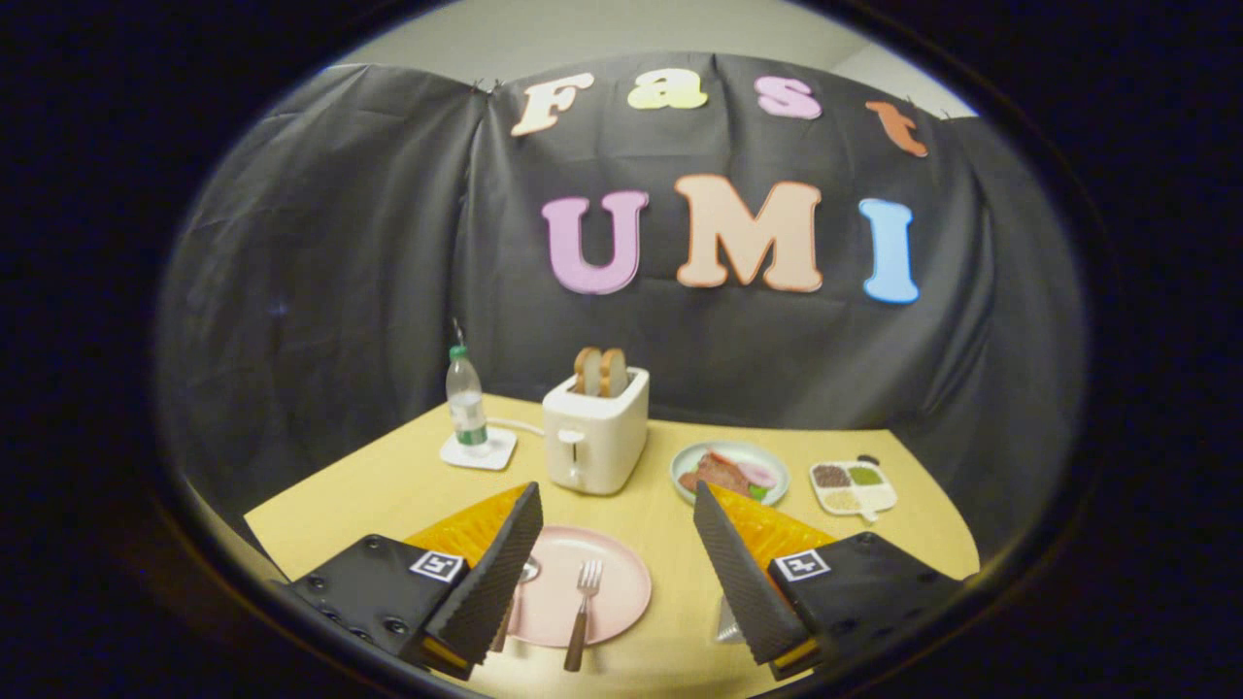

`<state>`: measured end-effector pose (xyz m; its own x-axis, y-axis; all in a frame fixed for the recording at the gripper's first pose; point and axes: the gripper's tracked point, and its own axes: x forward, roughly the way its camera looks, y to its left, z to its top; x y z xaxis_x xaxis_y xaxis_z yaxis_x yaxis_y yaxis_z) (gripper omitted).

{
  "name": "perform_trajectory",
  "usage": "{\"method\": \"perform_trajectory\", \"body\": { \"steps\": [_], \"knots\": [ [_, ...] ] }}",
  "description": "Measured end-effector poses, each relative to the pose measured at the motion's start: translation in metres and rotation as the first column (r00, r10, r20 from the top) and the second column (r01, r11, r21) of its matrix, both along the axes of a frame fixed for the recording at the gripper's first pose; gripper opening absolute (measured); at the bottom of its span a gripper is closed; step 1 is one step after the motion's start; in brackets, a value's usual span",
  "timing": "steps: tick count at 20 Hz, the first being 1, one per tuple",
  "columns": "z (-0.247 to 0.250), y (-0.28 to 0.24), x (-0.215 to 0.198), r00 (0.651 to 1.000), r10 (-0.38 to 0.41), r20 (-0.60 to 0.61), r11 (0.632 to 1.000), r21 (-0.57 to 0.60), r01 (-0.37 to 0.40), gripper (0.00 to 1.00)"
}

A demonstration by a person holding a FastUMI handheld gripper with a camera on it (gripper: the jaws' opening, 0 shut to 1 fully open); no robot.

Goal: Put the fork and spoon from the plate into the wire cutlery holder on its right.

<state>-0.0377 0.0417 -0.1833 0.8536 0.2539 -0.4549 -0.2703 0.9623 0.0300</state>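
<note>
With its jaws spread wide above the pink plate (621, 582), the gripper (618, 568) should descend squarely over the fork (583, 602) and pinch its wooden handle crosswise

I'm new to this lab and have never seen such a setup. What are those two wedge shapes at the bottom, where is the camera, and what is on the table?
The two wedges are the fingers of a hand-held gripper; a person carries it. The camera rides on the gripper and looks forward along the fingers. They stand wide open and hold nothing. Between them on the yellow table lies a pink plate with a fork and a spoon, partly hidden by the left finger. Beyond are a white toaster with bread, a water bottle, a plate of food and a divided dish.
</note>
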Motion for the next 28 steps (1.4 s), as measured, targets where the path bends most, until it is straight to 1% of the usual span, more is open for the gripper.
{"method": "perform_trajectory", "body": {
  "steps": [3, 6, 8, 11, 13, 17, 22, 28],
  "knots": [
    [-0.035, -0.001, -0.008, 0.994, 0.027, -0.107, 0.999, -0.038, -0.032, 1.0],
    [-0.067, 0.004, -0.012, 0.978, 0.042, -0.203, 0.996, -0.067, -0.057, 1.0],
    [-0.085, 0.01, -0.021, 0.964, 0.068, -0.257, 0.992, -0.087, -0.093, 1.0],
    [-0.111, 0.017, -0.026, 0.946, 0.112, -0.305, 0.977, -0.139, -0.16, 1.0],
    [-0.126, 0.021, -0.031, 0.931, 0.132, -0.34, 0.966, -0.166, -0.198, 0.97],
    [-0.154, 0.024, -0.036, 0.905, 0.153, -0.398, 0.948, -0.199, -0.247, 0.92],
    [-0.18, 0.022, -0.042, 0.876, 0.15, -0.458, 0.929, -0.239, -0.284, 0.85],
    [-0.196, 0.022, -0.05, 0.844, 0.121, -0.523, 0.933, -0.231, -0.277, 0.55]
  ]
}}
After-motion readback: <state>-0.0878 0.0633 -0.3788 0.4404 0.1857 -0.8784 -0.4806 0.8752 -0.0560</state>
